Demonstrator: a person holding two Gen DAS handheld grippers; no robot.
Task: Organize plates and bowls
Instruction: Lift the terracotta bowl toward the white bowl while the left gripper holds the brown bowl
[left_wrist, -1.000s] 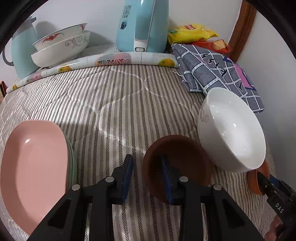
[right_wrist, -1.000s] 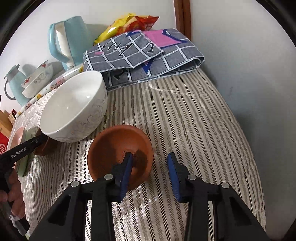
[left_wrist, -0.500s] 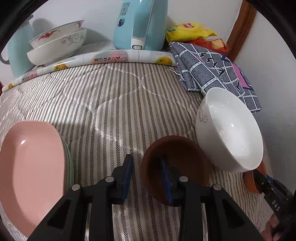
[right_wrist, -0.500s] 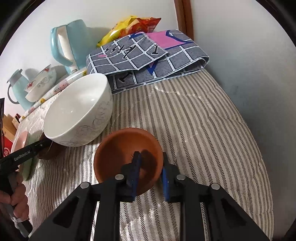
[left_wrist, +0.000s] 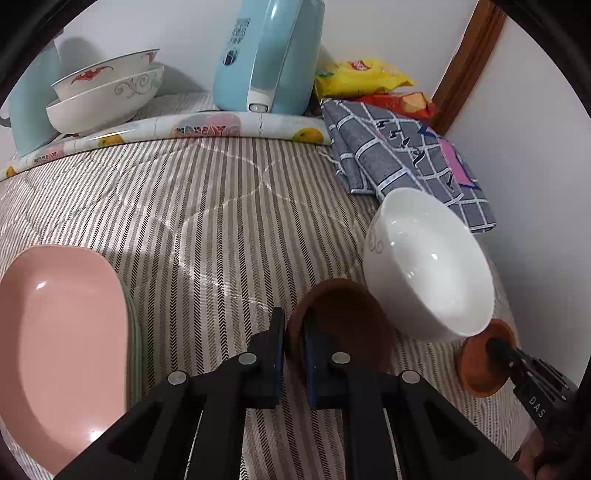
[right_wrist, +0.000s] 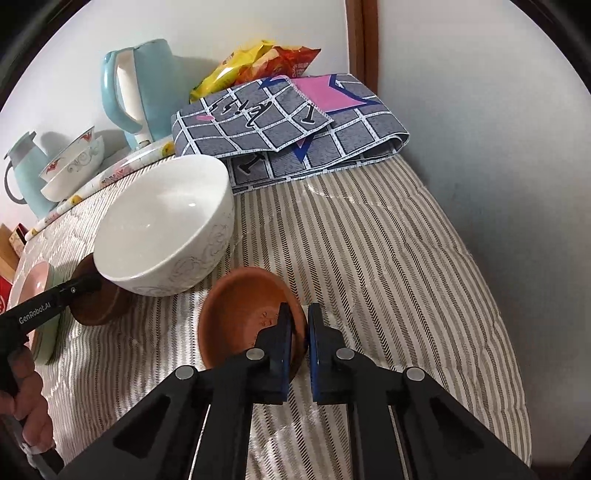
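At lower centre of the left wrist view, the left gripper (left_wrist: 293, 354) is clamped on the near rim of a dark brown bowl (left_wrist: 343, 325), one finger outside the rim and one inside. Just right of it and touching its far edge sits a large white bowl (left_wrist: 428, 266), tilted toward the camera. At lower right, the right gripper (left_wrist: 496, 345) pinches a small terracotta bowl (left_wrist: 480, 369), close beside the white bowl's base. A pink plate (left_wrist: 59, 332) lies at lower left, stacked on a pale green plate whose edge shows along its right side. Everything rests on a striped quilted cloth (left_wrist: 207, 206). At upper left, two patterned bowls (left_wrist: 107, 92) are nested, next to a light blue kettle (left_wrist: 266, 55) at top centre; a folded grey checked cloth (left_wrist: 402, 155) and snack bags (left_wrist: 365, 77) fill the upper right. In the right wrist view, the right gripper (right_wrist: 306, 332) at lower centre is closed on the right-hand rim of the terracotta bowl (right_wrist: 243, 314), the rim sandwiched between the blue pads. The white bowl (right_wrist: 162, 225) stands at centre left, tipped. The left gripper (right_wrist: 92, 284) enters from the left edge, holding the brown bowl (right_wrist: 96, 306), which is partly hidden under the white bowl. The pink plate (right_wrist: 33, 280) shows only as a sliver at far left.
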